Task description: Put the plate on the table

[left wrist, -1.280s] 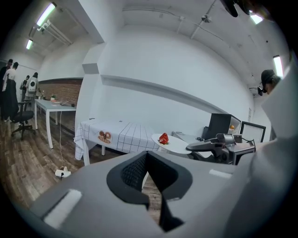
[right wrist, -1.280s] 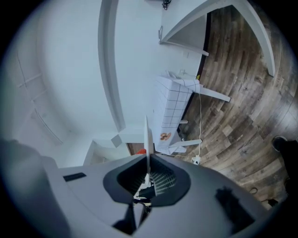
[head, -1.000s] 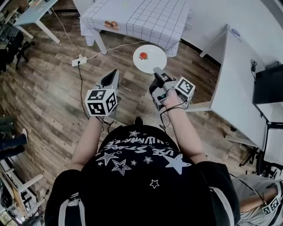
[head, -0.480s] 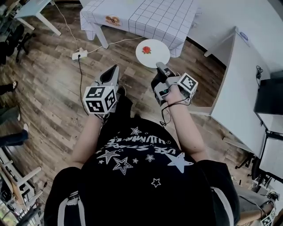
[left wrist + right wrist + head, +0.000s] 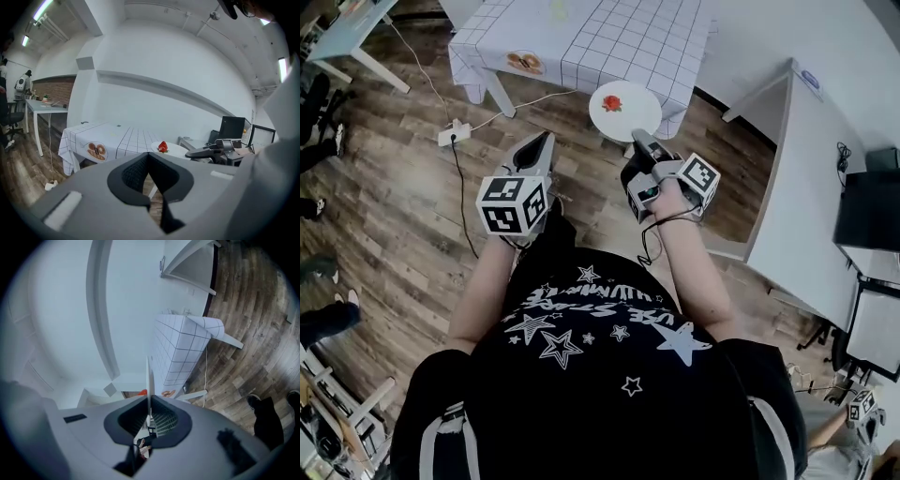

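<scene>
A white plate (image 5: 625, 110) with a red flower print hangs level at the near edge of the table (image 5: 581, 37), which wears a white checked cloth. My right gripper (image 5: 636, 139) is shut on the plate's near rim. In the right gripper view the plate (image 5: 148, 377) shows edge-on between the jaws of my right gripper (image 5: 149, 401), with the table (image 5: 180, 352) beyond. My left gripper (image 5: 546, 138) hovers over the wood floor left of the plate, shut with nothing in it. The left gripper view shows my left gripper (image 5: 149, 157), the plate (image 5: 169, 149) and the table (image 5: 117, 136).
A power strip (image 5: 448, 136) and its cable lie on the floor left of the table. A long white desk (image 5: 787, 178) with a black monitor (image 5: 867, 211) stands at the right. A light table (image 5: 347, 37) and people's feet (image 5: 319, 206) are at the left.
The person has stepped toward the checked table. The plate, held in my right gripper, has come up to the table's near edge. My left gripper stays alongside.
</scene>
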The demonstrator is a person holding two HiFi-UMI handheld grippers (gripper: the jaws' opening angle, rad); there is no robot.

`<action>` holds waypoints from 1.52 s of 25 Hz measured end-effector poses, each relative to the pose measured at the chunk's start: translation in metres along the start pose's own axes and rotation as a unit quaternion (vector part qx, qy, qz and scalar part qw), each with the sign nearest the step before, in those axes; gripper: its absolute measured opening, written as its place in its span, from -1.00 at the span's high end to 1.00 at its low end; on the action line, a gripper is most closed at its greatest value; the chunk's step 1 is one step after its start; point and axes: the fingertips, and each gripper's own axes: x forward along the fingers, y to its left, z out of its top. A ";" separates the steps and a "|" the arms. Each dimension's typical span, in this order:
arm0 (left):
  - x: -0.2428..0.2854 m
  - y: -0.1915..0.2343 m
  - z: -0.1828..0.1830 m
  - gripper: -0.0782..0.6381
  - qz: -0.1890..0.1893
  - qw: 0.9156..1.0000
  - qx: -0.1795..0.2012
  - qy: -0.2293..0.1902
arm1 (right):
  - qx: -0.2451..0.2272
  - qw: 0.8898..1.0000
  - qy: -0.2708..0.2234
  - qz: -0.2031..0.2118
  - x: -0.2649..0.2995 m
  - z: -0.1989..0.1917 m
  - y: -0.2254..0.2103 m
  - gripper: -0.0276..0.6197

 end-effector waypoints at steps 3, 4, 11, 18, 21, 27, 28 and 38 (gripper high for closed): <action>0.021 0.023 0.010 0.76 -0.004 1.000 0.004 0.006 | -0.015 1.000 0.009 -0.017 0.028 -0.002 0.010 0.84; 0.028 0.031 0.014 0.76 -0.004 1.000 0.002 0.007 | -0.021 1.000 0.011 -0.019 0.038 0.000 0.013 0.84; 0.071 0.082 0.047 0.76 -0.014 1.000 -0.008 0.012 | -0.011 0.999 0.001 -0.033 0.100 0.012 0.022 0.84; 0.104 0.116 0.067 0.76 -0.035 0.999 -0.009 0.012 | -0.007 0.999 -0.020 -0.049 0.137 0.030 0.016 0.84; 0.093 0.131 0.053 0.76 -0.051 0.999 -0.002 0.006 | -0.020 0.998 -0.039 -0.041 0.140 0.021 -0.003 0.84; 0.097 0.155 0.048 0.76 -0.074 0.997 -0.005 0.014 | -0.026 0.996 -0.045 -0.069 0.155 0.005 -0.004 0.84; 0.098 0.159 0.048 0.76 -0.076 0.997 -0.007 0.016 | -0.032 0.996 -0.046 -0.075 0.155 0.004 -0.006 0.84; 0.108 0.161 0.032 0.76 -0.096 0.995 -0.010 0.027 | -0.026 0.994 -0.065 -0.081 0.155 0.008 -0.025 0.84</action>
